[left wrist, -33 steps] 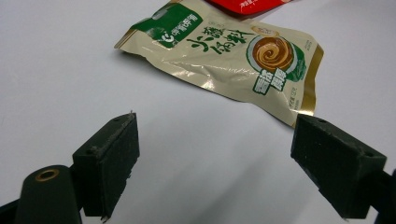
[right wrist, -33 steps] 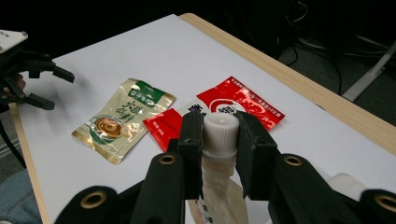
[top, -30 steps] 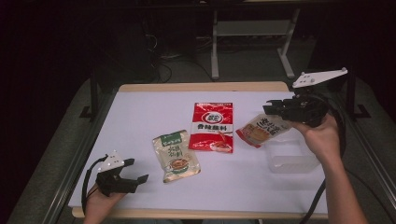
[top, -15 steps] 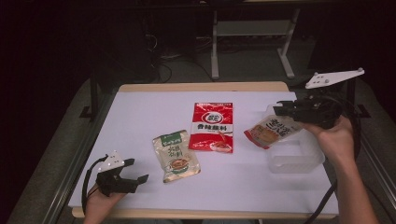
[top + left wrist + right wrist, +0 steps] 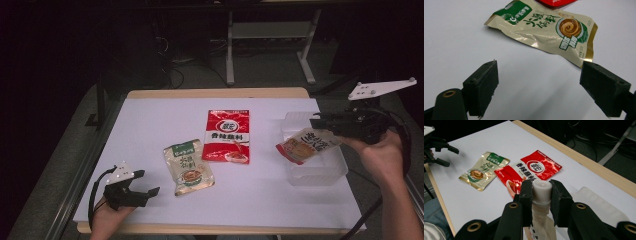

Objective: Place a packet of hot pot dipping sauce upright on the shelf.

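Right gripper [image 5: 320, 121] is clamped on the white screw cap of a soft spouted sauce pouch with red and white print [image 5: 306, 145]; in the right gripper view both black jaws press the cap [image 5: 541, 191] from either side, pouch body hanging below. In the high view the pouch hangs in the air, tilted, over the clear plastic rectangular container [image 5: 330, 172] at the right side of the white table [image 5: 150, 115]. Can't tell whether the low end touches the container's rim; looks like it's above it, not inside.

Left gripper [image 5: 147, 191] sits at the near left corner, jaws wide apart, nothing between them. Just beyond its jaws lies a flat beige and green seasoning packet [image 5: 544, 27], on the table, apart from the pads.

A flat glossy red seasoning packet [image 5: 229, 136] lies mid-table, far of and right of the beige one, the two looking close or overlapping at a corner.

Progress, by my read: packing packets into the container. Container looks empty so far. First pouch is picked up and over the container, not released. Left: lower and drop it, then the beige and red packets, both untouched on the table.
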Demonstrator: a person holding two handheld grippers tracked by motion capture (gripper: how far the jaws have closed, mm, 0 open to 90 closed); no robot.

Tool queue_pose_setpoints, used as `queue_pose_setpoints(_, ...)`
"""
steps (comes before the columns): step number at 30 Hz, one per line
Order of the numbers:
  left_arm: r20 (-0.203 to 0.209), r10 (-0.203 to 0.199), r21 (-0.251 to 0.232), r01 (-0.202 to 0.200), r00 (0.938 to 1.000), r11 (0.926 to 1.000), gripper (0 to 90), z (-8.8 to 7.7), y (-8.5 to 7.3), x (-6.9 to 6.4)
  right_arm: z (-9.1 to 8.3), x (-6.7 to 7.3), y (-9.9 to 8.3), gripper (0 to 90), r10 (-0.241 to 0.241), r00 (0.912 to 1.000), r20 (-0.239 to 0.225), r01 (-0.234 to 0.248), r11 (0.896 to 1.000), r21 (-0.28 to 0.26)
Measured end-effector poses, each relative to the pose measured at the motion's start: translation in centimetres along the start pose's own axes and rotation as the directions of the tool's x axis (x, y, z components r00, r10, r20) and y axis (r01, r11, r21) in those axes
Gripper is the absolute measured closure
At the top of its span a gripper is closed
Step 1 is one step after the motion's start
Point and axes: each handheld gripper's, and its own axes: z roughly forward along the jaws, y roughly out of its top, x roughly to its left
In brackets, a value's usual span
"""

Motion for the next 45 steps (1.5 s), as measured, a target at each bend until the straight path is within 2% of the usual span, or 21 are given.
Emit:
queue_pose_setpoints(7, -0.001, 0.001, 0.003, -0.001, 1.0000, 1.0000, 15.3, 0.0, 0.0, 0.0, -0.8, -0.1, -0.5, 72.6, 0.005, 1.0000, -0.001, -0.005, 1.000, 0.007)
queue_pose_setpoints(25, 0.001, -0.001, 0.019, 0.001, 1.0000, 0.9998, 15.3, 0.3, 0.0, 0.0, -3.4, -1.0, -3.2, 72.5, 0.023, 0.9997, -0.005, -0.023, 0.999, 0.031)
queue_pose_setpoints(33, -0.002, -0.001, 0.021, 0.001, 1.0000, 0.9998, 15.3, 0.3, 0.0, 0.0, -3.7, -1.5, -4.4, 72.5, 0.026, 0.9996, -0.014, -0.026, 0.998, 0.052)
queue_pose_setpoints(45, -0.004, -0.003, 0.023, 0.003, 1.0000, 0.9997, 15.3, 0.4, -0.1, 0.1, -3.5, -2.7, -6.3, 72.5, 0.065, 0.9975, -0.027, -0.063, 0.995, 0.073)
